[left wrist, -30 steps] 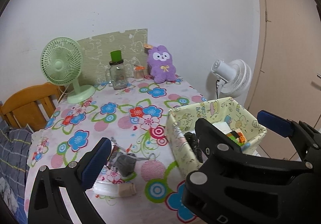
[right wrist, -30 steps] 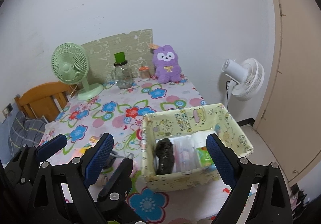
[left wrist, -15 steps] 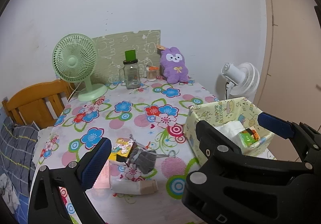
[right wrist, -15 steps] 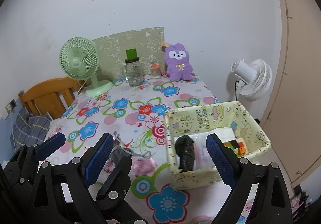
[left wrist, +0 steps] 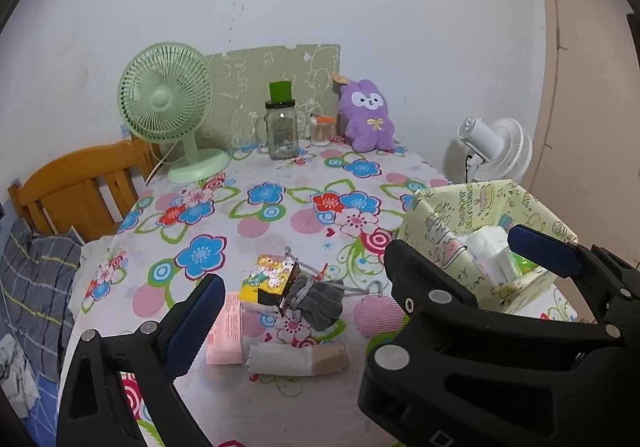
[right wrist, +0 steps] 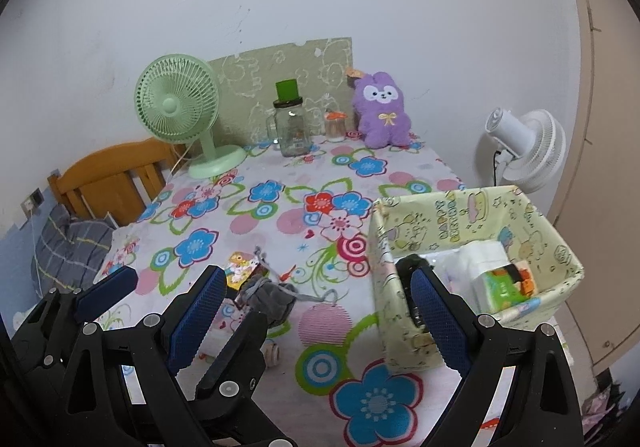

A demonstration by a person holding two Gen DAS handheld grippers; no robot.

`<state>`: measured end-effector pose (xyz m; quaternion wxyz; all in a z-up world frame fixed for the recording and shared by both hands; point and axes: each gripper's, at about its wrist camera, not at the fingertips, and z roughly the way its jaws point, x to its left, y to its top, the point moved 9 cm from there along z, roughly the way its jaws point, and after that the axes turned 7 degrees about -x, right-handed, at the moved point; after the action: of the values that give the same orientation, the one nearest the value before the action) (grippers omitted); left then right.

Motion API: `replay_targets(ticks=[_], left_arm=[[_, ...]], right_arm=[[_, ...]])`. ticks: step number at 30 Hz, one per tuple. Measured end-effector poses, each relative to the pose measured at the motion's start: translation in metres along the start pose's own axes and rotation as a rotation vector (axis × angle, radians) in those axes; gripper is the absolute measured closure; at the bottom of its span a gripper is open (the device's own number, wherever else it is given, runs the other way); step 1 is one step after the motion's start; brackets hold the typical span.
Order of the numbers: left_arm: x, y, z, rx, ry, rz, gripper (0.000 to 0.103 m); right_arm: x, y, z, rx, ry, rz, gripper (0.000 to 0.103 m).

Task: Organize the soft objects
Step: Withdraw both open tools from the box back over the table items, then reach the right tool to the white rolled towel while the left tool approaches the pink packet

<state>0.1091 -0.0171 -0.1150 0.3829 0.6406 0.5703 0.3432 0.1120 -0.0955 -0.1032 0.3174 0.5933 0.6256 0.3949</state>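
A loose pile lies on the flowered tablecloth [left wrist: 256, 231]: a grey sock bundle [left wrist: 320, 301] on a small hanger, a yellow printed packet [left wrist: 268, 273], a pink packet [left wrist: 226, 327] and a rolled beige-and-white cloth [left wrist: 296, 359]. My left gripper [left wrist: 320, 299] hovers open above this pile, holding nothing. My right gripper [right wrist: 318, 317] is open and empty too, between the grey sock bundle [right wrist: 272, 297] and the yellow paper basket [right wrist: 472, 215]. The basket holds a white tissue pack [right wrist: 480, 263], a green packet [right wrist: 500, 287] and a dark item half hidden by my finger.
At the table's far end stand a purple plush rabbit [left wrist: 368, 115], a glass jar with a green lid [left wrist: 282, 127], a small jar [left wrist: 322, 129] and a green desk fan [left wrist: 168, 103]. A white fan [left wrist: 496, 151] is beyond the right edge. A wooden chair [left wrist: 80, 187] and plaid cloth [left wrist: 36, 279] are left.
Both grippers have drawn back and shifted left. The pile now sits nearer the middle of the left view and the basket has slid right. Nothing was picked up.
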Motion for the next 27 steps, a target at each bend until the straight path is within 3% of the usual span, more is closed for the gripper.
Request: replay_targets(ticks=[9,27], left_arm=[[0.016,-0.018,0.009,0.006,0.002,-0.022,0.009],[0.051,-0.071,0.031,0.115,0.071,-0.057,0.016]], right_arm=[[0.015,-0.016,0.016,0.016,0.024,-0.022,0.008],[0.046,-0.064,0.056,0.121,0.081,-0.08,0.01]])
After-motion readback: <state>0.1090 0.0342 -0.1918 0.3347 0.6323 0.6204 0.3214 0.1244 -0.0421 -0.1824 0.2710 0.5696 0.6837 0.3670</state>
